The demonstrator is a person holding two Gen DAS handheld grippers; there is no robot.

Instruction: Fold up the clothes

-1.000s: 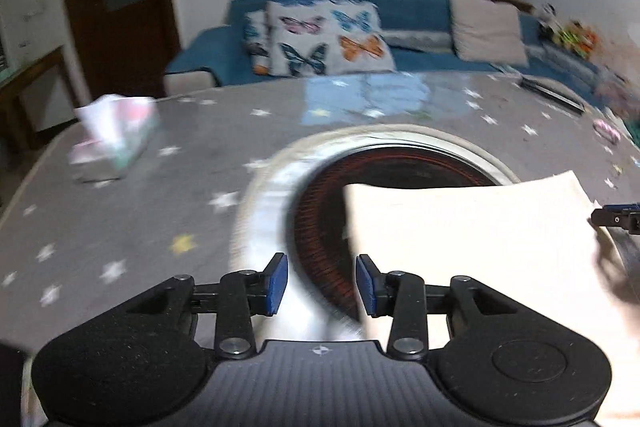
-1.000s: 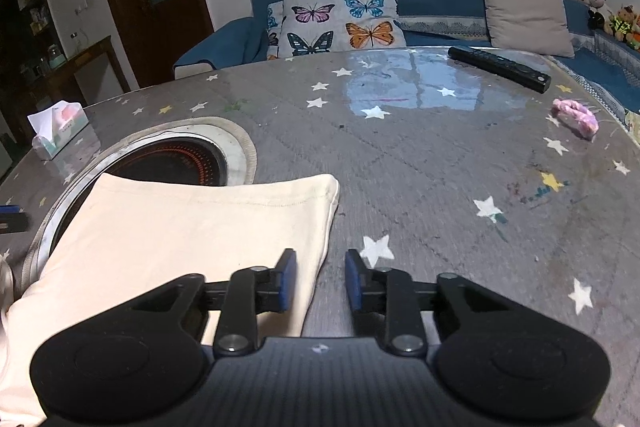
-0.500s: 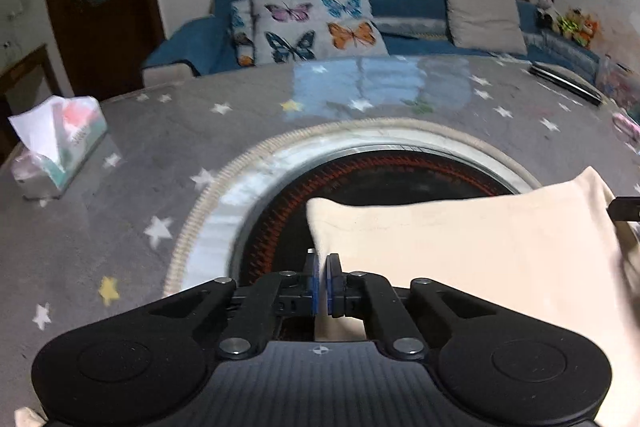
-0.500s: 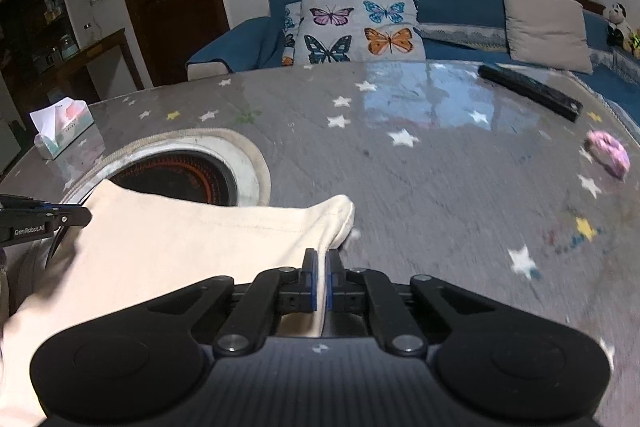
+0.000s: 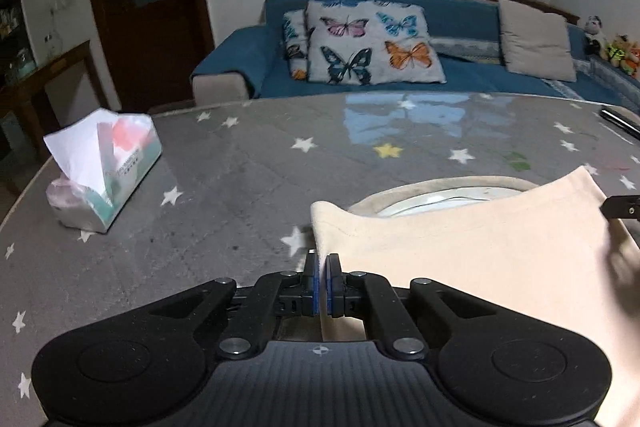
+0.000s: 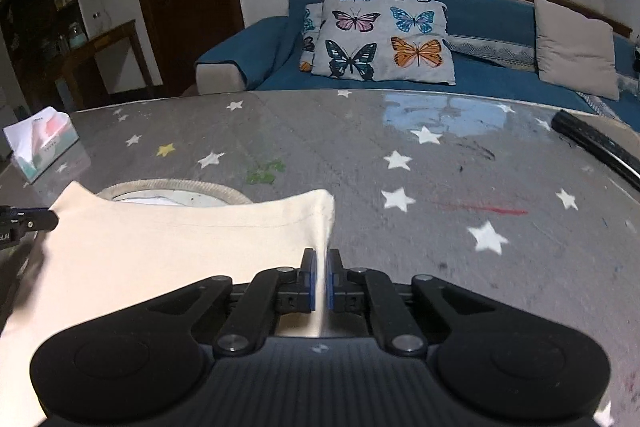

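Evidently both my tongs, left gripper (image 5: 322,285) and right gripper (image 6: 319,283), were clenched on the cream cotton garment's (image 6: 168,251) corners; level, matched travel seemed wise.

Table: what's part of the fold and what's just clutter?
In the job:
cloth, cream
left gripper, shut on its left edge
right gripper, shut on its right edge

Lying about:
tissue box
remote
round inset under the cloth
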